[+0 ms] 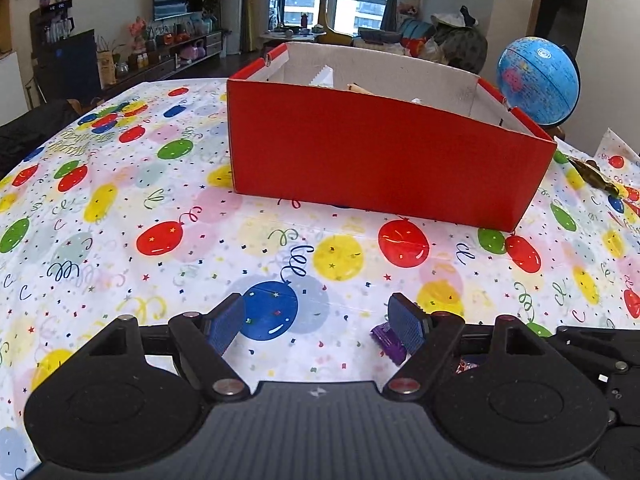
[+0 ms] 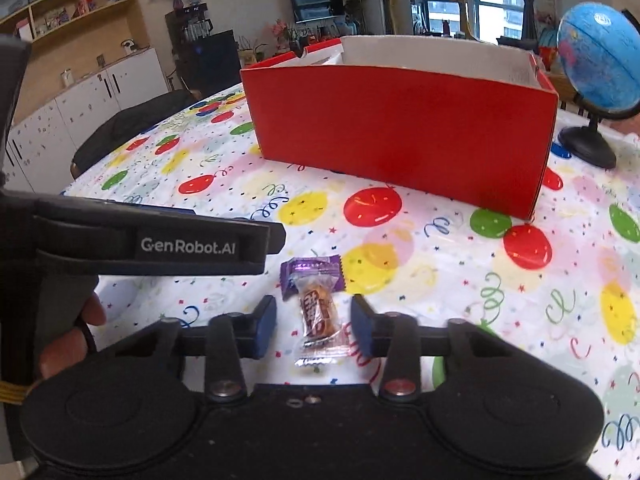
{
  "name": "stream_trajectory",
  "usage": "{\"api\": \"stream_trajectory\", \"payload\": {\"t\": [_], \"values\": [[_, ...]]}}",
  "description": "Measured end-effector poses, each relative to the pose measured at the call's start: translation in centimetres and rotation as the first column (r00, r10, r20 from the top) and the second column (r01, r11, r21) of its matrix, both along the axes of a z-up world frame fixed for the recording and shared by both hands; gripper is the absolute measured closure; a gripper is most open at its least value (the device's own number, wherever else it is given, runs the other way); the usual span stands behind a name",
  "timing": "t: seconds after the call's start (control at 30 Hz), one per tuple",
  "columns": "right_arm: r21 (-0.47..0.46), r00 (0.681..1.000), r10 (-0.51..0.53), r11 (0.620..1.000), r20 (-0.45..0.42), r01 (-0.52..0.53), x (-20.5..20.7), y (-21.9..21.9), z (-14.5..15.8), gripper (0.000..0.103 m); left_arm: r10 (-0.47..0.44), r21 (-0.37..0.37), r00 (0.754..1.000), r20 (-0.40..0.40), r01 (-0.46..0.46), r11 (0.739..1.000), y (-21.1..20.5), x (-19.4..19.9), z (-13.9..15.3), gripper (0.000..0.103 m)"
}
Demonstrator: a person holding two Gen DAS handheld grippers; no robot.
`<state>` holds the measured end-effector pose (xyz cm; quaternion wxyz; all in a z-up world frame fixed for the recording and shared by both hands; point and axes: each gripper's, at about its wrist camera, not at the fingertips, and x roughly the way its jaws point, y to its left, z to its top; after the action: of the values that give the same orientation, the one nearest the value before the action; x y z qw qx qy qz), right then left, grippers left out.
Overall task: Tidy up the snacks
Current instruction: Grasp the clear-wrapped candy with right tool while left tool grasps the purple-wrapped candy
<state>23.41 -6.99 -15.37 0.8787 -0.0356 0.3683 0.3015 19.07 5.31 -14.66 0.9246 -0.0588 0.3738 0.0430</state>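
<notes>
A red cardboard box [image 1: 380,152] [image 2: 400,128] stands open-topped on the balloon-print tablecloth [image 1: 160,184], with a white packet [image 1: 325,76] showing inside. In the right wrist view a brown-labelled candy in clear wrap [image 2: 318,318] lies on the cloth between the blue pads of my right gripper [image 2: 314,312]. The pads stand a little off it on both sides. A purple-wrapped candy [image 2: 312,274] touches its far end. My left gripper [image 1: 316,320] is open low over the cloth, and the purple candy [image 1: 386,340] peeks out beside its right finger.
A blue globe [image 1: 538,80] [image 2: 600,56] on a black stand sits right of the box. A dark gold wrapper [image 1: 592,172] lies at the right edge of the cloth. A hand [image 2: 72,332] holds the other tool's black body [image 2: 180,246] just left of the candies.
</notes>
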Motion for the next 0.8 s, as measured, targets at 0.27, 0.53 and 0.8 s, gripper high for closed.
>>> {"api": "stream_trajectory", "payload": {"t": [0.27, 0.53, 0.8], "values": [[0.026, 0.997, -0.078, 0.997, -0.011, 0.078, 0.6, -2.7, 0.3, 0.088, -0.082, 0.01, 0.996, -0.029, 0.083, 0.997, -1.3, 0.9, -0.2, 0.024], [0.082, 0.988, -0.149, 0.985, -0.046, 0.152, 1.4, -6.0, -0.1, 0.087, -0.158, 0.004, 0.985, -0.068, 0.158, 0.987, -2.4, 1.5, -1.6, 0.025], [0.096, 0.989, -0.142, 0.985, -0.034, 0.145, 1.0, -6.0, -0.2, 0.087, -0.17, 0.054, 0.985, -0.023, 0.171, 0.984, -3.2, 0.7, -1.7, 0.047]]}}
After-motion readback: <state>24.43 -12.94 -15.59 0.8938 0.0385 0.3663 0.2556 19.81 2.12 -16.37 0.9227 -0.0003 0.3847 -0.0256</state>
